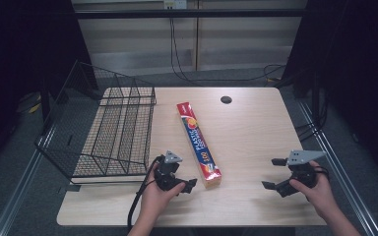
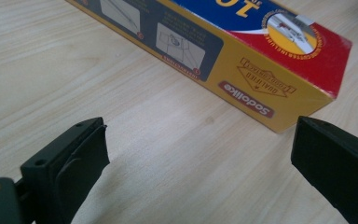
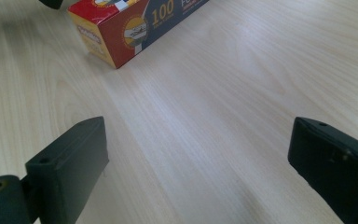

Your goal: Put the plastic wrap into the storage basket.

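Note:
A long plastic-wrap box (image 1: 198, 143), red, blue and yellow, lies flat in the middle of the wooden table (image 1: 256, 132), running from the far side toward the near side. My left gripper (image 1: 179, 173) sits just left of the box's near end, open with nothing between its jaws. In the left gripper view the box's yellow side and red end (image 2: 261, 70) lie close ahead of the gripper (image 2: 200, 133). My right gripper (image 1: 271, 173) rests open at the near right, well apart from the box. In the right gripper view the box end (image 3: 121, 28) lies far ahead to the left of the gripper (image 3: 198, 126).
A black wire basket (image 1: 118, 132) stands on the table's left side, its tall back panel leaning out past the edge. A dark round cable hole (image 1: 226, 100) sits near the far edge. Bare wood lies between the box and the right gripper. Cables run over the floor behind the table.

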A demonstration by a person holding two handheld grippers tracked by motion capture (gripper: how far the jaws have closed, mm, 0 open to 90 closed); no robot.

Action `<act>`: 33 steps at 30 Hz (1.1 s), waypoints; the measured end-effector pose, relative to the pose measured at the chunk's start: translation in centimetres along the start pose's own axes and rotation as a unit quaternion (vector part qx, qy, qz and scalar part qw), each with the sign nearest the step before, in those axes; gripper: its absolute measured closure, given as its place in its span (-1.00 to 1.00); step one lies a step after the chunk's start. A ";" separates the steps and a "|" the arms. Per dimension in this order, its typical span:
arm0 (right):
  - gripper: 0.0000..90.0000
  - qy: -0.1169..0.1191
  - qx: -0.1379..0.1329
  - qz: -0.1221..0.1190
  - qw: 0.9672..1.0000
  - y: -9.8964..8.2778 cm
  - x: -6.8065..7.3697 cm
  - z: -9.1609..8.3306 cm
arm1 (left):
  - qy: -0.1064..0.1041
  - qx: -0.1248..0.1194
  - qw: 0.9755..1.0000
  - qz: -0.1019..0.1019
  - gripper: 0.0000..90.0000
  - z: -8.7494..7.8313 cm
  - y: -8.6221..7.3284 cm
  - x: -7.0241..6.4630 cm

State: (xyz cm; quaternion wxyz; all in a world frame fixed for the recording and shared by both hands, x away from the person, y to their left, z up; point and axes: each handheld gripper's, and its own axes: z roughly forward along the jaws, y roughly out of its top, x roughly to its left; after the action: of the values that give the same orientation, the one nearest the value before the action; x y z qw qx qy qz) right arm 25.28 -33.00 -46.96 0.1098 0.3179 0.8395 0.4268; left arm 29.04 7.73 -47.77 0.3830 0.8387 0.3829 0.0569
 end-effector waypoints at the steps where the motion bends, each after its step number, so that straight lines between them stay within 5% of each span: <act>1: -0.90 0.000 0.000 0.000 1.000 0.0 0.0 0.0 | 0.000 0.000 1.000 0.000 -0.92 0.0 0.0 0.0; 11: -0.91 -0.015 0.012 -0.018 1.000 -0.1 0.4 0.1 | -0.007 0.014 1.000 -0.007 -0.92 -0.4 0.8 0.0; 33: -0.91 -0.026 0.007 -0.011 1.000 -0.4 0.1 -0.3 | -0.012 0.027 0.999 -0.032 -0.93 0.5 7.0 0.5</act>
State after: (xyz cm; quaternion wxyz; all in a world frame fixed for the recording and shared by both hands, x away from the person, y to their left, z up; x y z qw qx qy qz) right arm 24.91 -33.34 -47.06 0.1338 0.3204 0.8427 0.4114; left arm 33.79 4.83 -43.41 0.3665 0.8368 0.4060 0.0238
